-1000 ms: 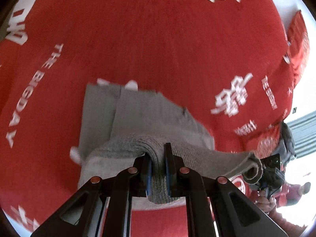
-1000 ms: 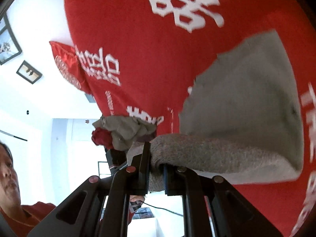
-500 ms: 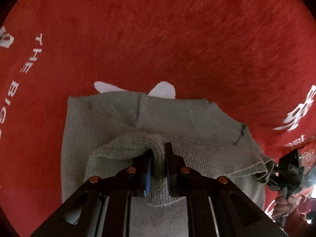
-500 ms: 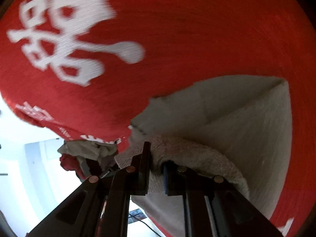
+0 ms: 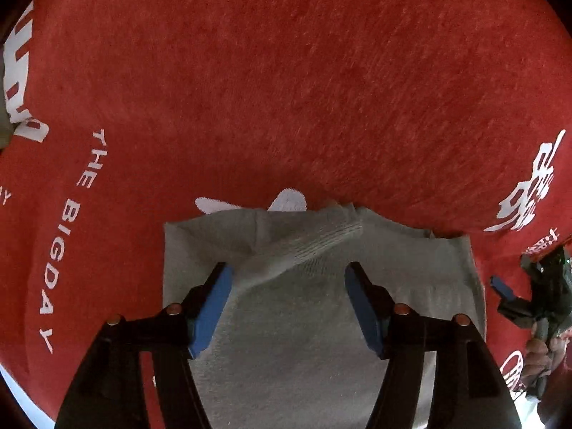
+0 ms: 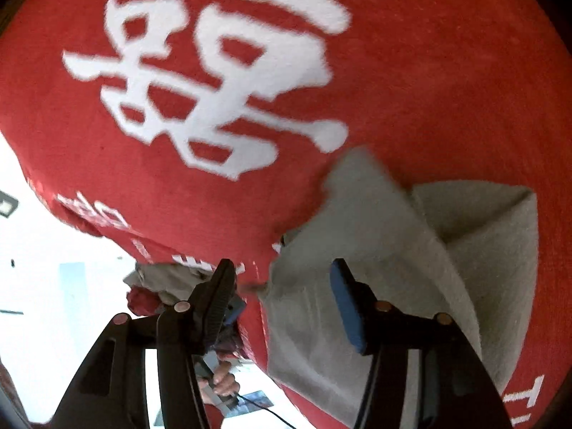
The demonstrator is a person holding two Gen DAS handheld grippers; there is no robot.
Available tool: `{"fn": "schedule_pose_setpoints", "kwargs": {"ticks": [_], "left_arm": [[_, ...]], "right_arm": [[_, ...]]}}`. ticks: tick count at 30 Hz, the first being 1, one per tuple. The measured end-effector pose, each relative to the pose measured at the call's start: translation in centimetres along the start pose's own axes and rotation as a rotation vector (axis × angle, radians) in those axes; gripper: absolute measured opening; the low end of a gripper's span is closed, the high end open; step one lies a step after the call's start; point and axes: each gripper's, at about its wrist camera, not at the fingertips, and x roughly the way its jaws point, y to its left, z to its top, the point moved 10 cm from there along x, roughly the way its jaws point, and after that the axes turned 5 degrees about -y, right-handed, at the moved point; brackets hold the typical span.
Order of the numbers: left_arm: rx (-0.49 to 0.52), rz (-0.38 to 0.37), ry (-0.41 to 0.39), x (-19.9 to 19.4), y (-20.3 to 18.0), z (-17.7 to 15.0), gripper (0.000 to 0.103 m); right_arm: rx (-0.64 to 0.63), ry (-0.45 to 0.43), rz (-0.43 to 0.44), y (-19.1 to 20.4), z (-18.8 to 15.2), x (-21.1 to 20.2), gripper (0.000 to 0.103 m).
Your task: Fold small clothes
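Note:
A small grey knit garment (image 5: 307, 307) lies folded on a red cloth (image 5: 286, 89) with white lettering. In the left wrist view my left gripper (image 5: 287, 271) is open, its blue pads on either side of the garment's folded ribbed edge, holding nothing. In the right wrist view the same grey garment (image 6: 429, 268) lies at the lower right, and my right gripper (image 6: 282, 268) is open over its left edge, empty. The right gripper also shows in the left wrist view (image 5: 536, 296) at the far right.
A pile of grey and red clothes (image 6: 157, 286) lies past the red cloth's edge at the lower left of the right wrist view. A large white character (image 6: 221, 71) is printed on the cloth. A person's hand (image 6: 221, 382) shows below the pile.
Both grippers have opened and let go of the grey garment, whose lifted edge now lies folded over flat on the cloth.

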Motion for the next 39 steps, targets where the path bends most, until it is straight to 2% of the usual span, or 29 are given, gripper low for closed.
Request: {"fn": "schedule_pose_setpoints", "kwargs": {"ticks": [6,9,11,13,14,17,20,23,27,29,34,37,39], "left_arm": [[0.059,0.101,0.083,4.4,-0.1,-2.0,0.067],[0.035,0.177,0.097,6.8,1.3,-2.0,0.067],[0.006,0.189,0.071,7.1,1.9,-1.0,0.067],[0.001,0.260,0.044,6.8,3.2,0.3,0.067],[-0.013,0.270,0.041,6.6,4.0,0.7,0.067],[-0.051,0.297,0.069,5.9,6.3,0.7,0.067],[-0.011,0.314,0.088,4.3,7.0,-0.2,0.067],[0.034,0.260,0.133,1.9,6.8,-2.9,0.067],[0.020,0.155,0.217,-0.6,6.6,-7.7,0.067],[0.011,0.127,0.243,-1.2,6.6,-9.8,0.067],[-0.019,0.084,0.261,-1.8,7.1,-12.1,0.067],[-0.027,0.042,0.273,-1.7,7.5,-13.2,0.067],[-0.011,0.007,0.271,-1.6,7.5,-13.6,0.061]], "right_arm": [[-0.045,0.023,-0.150,-2.4,-0.6,2.2,0.060],[-0.068,0.018,-0.260,-4.4,-0.3,2.5,0.060],[-0.071,0.020,-0.261,-4.9,-0.4,2.4,0.058],[-0.085,0.022,-0.265,-4.7,-0.6,2.1,0.058],[-0.104,0.026,-0.276,-4.6,-0.7,1.8,0.058],[-0.140,0.033,-0.308,-4.6,-0.9,1.0,0.058],[-0.142,0.020,-0.325,-4.7,-1.3,-0.6,0.058],[-0.145,0.014,-0.310,-4.3,-2.1,-1.9,0.058],[-0.166,0.052,-0.241,-2.8,-5.0,-3.0,0.058],[-0.173,0.094,-0.201,-2.0,-7.7,-2.8,0.058],[-0.118,0.230,-0.144,-1.8,-16.0,-0.9,0.059],[-0.061,0.281,-0.162,-3.3,-20.4,0.6,0.059],[-0.013,0.288,-0.158,-4.0,-22.7,2.1,0.059]]}}
